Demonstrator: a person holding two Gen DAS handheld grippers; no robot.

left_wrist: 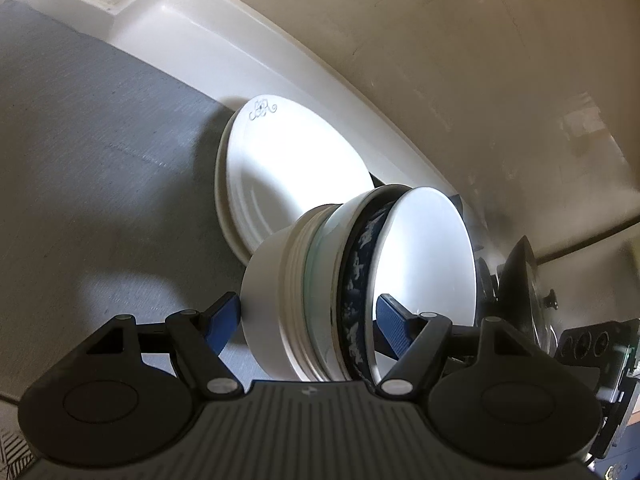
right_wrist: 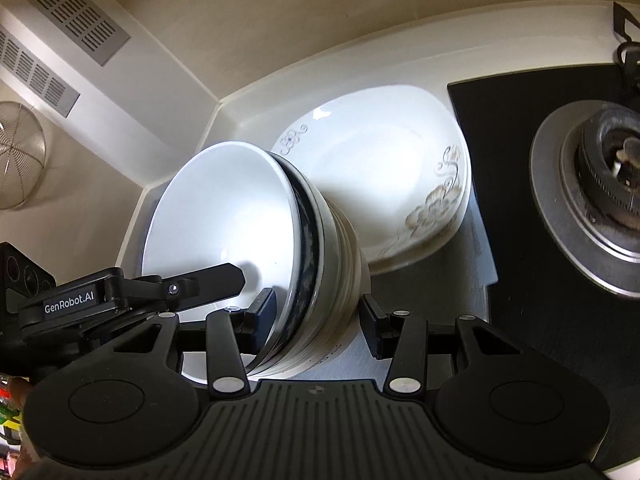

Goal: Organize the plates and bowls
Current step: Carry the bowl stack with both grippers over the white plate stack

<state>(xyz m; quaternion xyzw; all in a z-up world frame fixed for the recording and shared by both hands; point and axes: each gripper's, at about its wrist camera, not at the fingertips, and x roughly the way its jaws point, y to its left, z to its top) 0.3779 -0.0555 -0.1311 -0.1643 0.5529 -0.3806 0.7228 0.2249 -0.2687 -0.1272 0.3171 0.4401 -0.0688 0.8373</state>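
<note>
A stack of nested bowls [left_wrist: 344, 292], white with one dark blue patterned bowl, stands next to a stack of white plates [left_wrist: 280, 168] on the grey counter. My left gripper [left_wrist: 308, 320] is open and straddles the bowl stack's wall: one finger outside, one inside the top bowl. My right gripper [right_wrist: 316, 320] is open and straddles the opposite side of the same bowl stack [right_wrist: 256, 240], with a small gap at the outer pad. The plates [right_wrist: 384, 184] carry a floral print. The left gripper's finger [right_wrist: 216, 276] reaches into the top bowl.
A white raised ledge [left_wrist: 192, 20] and beige wall run behind the dishes. A black hob with a gas burner [right_wrist: 600, 200] lies right of the plates. A pot lid [left_wrist: 532, 288] stands at the right. A wire strainer [right_wrist: 20, 156] hangs on the left wall.
</note>
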